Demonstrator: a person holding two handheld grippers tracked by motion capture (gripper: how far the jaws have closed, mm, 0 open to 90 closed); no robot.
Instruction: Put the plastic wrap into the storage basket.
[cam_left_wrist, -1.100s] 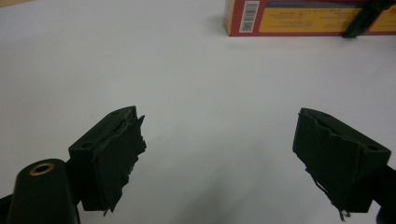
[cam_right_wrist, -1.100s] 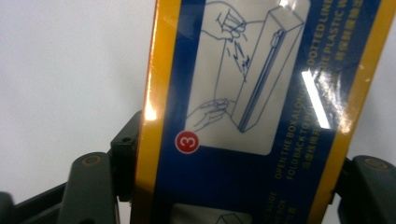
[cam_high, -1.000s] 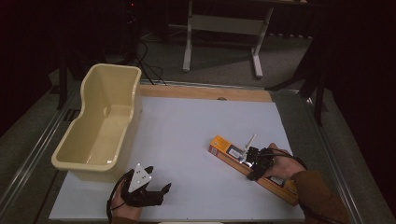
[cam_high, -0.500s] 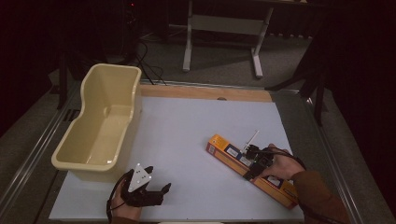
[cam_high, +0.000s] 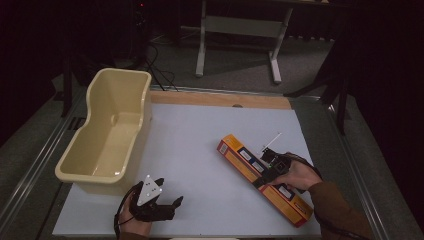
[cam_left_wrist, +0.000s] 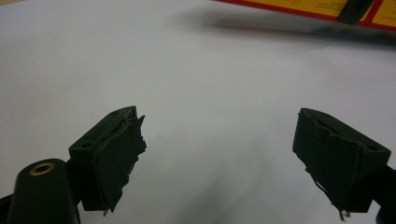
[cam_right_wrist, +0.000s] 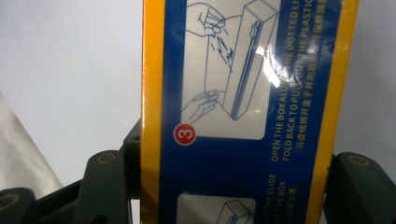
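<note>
The room is dim around a lit white desk (cam_high: 200, 150); glare streaks the box (cam_right_wrist: 243, 93), and close-ups are soft.

Wearing a brown sleeve (cam_high: 340, 210) at four o'clock; carrying black grippers, left gripper (cam_high: 167, 204) bearing a grey three-cornered plate (cam_high: 150, 189)

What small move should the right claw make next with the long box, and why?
Probably lift the box a little off the table. In the right gripper view the right claw has a jaw at each long side of the box, which lies flat in the high view. The bin stands open at the far left, so a short lift would likely come before carrying it there.
</note>
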